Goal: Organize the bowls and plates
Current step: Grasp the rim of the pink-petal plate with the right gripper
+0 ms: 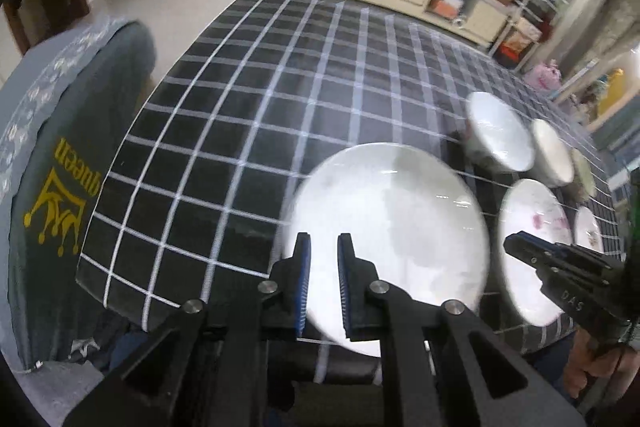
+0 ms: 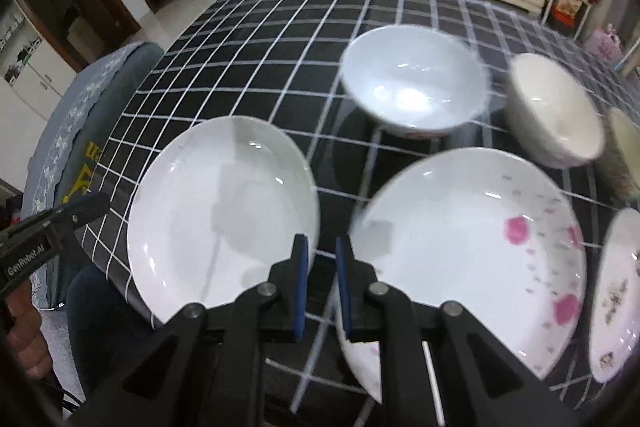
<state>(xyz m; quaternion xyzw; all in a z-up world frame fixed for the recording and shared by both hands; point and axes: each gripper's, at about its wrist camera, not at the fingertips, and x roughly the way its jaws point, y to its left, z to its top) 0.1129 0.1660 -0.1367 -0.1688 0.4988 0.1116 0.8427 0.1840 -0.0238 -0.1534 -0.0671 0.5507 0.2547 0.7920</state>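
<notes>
On the checked table: plain plate, pink-flowered plate, bowls, all empty. Left gripper and right gripper nearly closed, holding nothing. Third plate's pattern clear only in right view.

Dim indoor light, motion blur, glare spots, fisheye-warped edges.

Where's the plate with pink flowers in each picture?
Left wrist: pink-flower plate, lower right, just right of the plain plate.
Right wrist: pink-flower plate, lower centre-right, just right of the plain plate.
Shared landmark: big white bowl behind both plates.
</notes>
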